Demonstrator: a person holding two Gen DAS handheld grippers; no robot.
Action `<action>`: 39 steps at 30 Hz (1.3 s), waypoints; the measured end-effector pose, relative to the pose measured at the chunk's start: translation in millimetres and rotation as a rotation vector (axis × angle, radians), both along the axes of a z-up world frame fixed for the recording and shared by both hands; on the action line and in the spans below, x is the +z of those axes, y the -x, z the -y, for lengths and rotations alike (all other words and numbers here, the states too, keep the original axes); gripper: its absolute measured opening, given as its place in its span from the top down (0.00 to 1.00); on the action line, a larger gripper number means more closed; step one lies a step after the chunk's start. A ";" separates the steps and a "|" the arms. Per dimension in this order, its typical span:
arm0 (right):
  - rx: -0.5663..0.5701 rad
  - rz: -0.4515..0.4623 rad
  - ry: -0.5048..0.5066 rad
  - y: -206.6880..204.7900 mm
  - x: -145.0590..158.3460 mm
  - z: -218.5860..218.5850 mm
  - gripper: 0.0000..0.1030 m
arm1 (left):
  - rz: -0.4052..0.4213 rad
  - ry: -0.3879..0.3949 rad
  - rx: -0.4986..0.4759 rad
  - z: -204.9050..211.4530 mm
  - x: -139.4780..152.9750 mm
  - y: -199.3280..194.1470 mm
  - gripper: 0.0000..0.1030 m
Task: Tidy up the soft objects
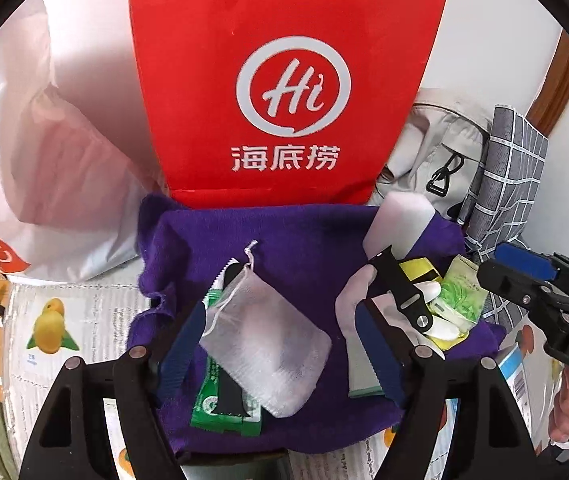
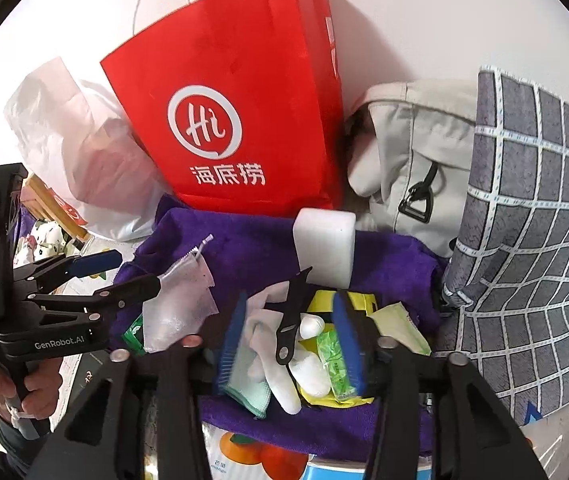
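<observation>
A purple towel (image 1: 300, 236) (image 2: 252, 240) lies spread out with small items on it. A white mesh drawstring pouch (image 1: 268, 340) (image 2: 176, 308) lies over a green packet (image 1: 208, 404) between the fingers of my left gripper (image 1: 280, 344), which is open around it. My right gripper (image 2: 292, 344) is open around a white glove (image 2: 268, 344) (image 1: 348, 304), a black strap (image 2: 290, 320) (image 1: 400, 288) and a pale green cloth (image 2: 244, 384). A white sponge block (image 2: 324, 240) (image 1: 396, 220) stands behind. A yellow-green packet (image 2: 332, 356) (image 1: 456, 296) lies beside the glove.
A red paper bag (image 1: 276, 80) (image 2: 236, 112) stands behind the towel. A white plastic bag (image 1: 56, 152) (image 2: 84, 152) is left of it. A grey jacket (image 2: 412, 152) and a grey checked cushion (image 2: 532, 220) (image 1: 504, 184) are at the right.
</observation>
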State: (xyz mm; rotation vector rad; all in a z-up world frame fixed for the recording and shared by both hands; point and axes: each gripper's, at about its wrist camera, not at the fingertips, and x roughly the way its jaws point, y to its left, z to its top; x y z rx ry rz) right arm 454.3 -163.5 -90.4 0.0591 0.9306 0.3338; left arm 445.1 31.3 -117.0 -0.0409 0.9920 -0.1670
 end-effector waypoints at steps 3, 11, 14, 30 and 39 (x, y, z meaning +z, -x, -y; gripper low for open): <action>0.003 0.018 0.010 6.9 8.1 -5.3 0.47 | 0.023 -0.028 0.006 -2.2 11.7 7.0 0.26; -0.058 0.094 0.056 55.2 36.8 -0.4 0.24 | 0.099 -0.054 0.027 2.3 49.8 44.6 0.22; -0.090 0.102 0.079 79.4 44.6 6.7 0.23 | 0.112 -0.055 0.021 9.9 58.2 67.9 0.21; -0.196 0.096 0.144 226.8 61.0 22.9 0.04 | 0.194 -0.041 0.061 25.0 102.1 234.5 0.11; -0.223 0.107 0.181 295.8 68.7 21.1 0.03 | 0.208 -0.028 0.080 28.5 104.5 299.7 0.08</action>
